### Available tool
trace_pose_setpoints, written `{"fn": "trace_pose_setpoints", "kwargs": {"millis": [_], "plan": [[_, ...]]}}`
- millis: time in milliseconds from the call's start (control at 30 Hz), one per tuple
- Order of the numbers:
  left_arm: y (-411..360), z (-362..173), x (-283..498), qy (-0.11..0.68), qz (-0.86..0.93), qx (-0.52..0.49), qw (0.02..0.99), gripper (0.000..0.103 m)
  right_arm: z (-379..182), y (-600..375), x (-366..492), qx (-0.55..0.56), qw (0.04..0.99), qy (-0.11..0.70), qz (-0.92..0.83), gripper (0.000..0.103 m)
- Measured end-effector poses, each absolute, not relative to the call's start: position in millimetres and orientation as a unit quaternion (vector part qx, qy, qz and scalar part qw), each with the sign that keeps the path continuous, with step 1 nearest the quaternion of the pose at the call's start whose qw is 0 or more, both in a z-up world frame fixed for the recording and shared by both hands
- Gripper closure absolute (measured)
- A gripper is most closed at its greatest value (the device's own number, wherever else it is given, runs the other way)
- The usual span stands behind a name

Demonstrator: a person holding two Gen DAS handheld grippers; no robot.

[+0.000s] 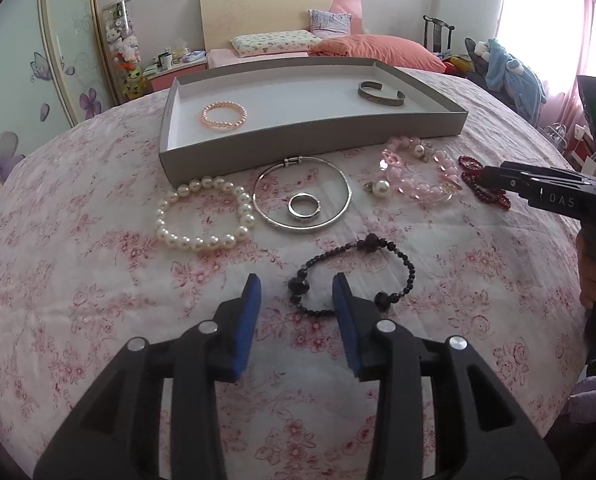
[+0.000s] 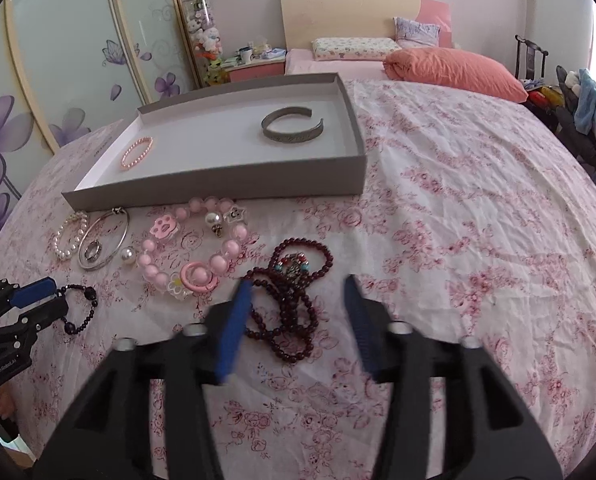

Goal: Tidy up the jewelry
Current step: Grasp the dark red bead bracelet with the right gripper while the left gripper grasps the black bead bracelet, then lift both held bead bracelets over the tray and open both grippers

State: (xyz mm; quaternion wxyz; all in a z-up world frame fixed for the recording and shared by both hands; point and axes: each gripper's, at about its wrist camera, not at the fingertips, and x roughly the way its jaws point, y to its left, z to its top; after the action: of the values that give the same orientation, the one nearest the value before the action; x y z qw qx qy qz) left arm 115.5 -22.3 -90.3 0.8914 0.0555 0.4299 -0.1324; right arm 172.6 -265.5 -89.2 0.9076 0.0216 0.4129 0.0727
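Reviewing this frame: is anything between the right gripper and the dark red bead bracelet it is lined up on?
Nothing visible. The right gripper is open with the dark red bead bracelet lying directly between and ahead of its blue-padded fingers on the floral bedspread. The pink bead bracelet lies off to the left, out of the path.

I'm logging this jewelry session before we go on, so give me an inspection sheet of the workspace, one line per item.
Surface: floral bedspread, wrinkled.
Job's things: grey tray holds a pink bead bracelet and a metal cuff. On the spread lie a white pearl bracelet, a silver bangle around a ring, a pink charm bracelet, a loose pearl, a black bead bracelet and dark red beads.
Clutter: nothing seen.
Grippers: left gripper open over the black bracelet; right gripper open over the red beads.
Cables: nothing seen.
Surroundings: pillows, nightstand, wardrobe doors.
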Motion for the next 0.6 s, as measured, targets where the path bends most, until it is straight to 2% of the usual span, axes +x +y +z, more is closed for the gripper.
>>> {"fn": "trace_pose_setpoints", "kwargs": {"millis": [133, 233, 300, 367, 467, 600], "plan": [[-28.6, -91.2, 117.1, 0.43, -0.136, 0.063, 0.891, 0.066, -90.7, -260.2, 183.1, 0.014, 0.903, 0.422, 0.079, 0.046], [-32.6, -91.7, 118.4, 0.429, -0.137, 0.068, 0.89, 0.076, -96.0, -254.4, 188.1, 0.004, 0.898, 0.433, 0.082, 0.046], [-35.9, -91.7, 118.2, 0.428, -0.138, 0.073, 0.89, 0.084, -97.0, -249.3, 185.6, -0.017, 0.9, 0.429, 0.076, 0.049], [-38.0, -91.8, 118.6, 0.427, -0.14, 0.077, 0.89, 0.089, -95.8, -248.4, 183.0, -0.018, 0.9, 0.427, 0.08, 0.074], [-39.7, -92.1, 118.2, 0.426, -0.138, 0.081, 0.89, 0.091, -95.4, -253.2, 180.8, -0.006, 0.901, 0.427, 0.081, 0.089], [-35.0, -91.7, 117.4, 0.427, -0.134, 0.076, 0.891, 0.091, -94.8, -259.3, 177.9, 0.011, 0.901, 0.425, 0.081, 0.09]]}}
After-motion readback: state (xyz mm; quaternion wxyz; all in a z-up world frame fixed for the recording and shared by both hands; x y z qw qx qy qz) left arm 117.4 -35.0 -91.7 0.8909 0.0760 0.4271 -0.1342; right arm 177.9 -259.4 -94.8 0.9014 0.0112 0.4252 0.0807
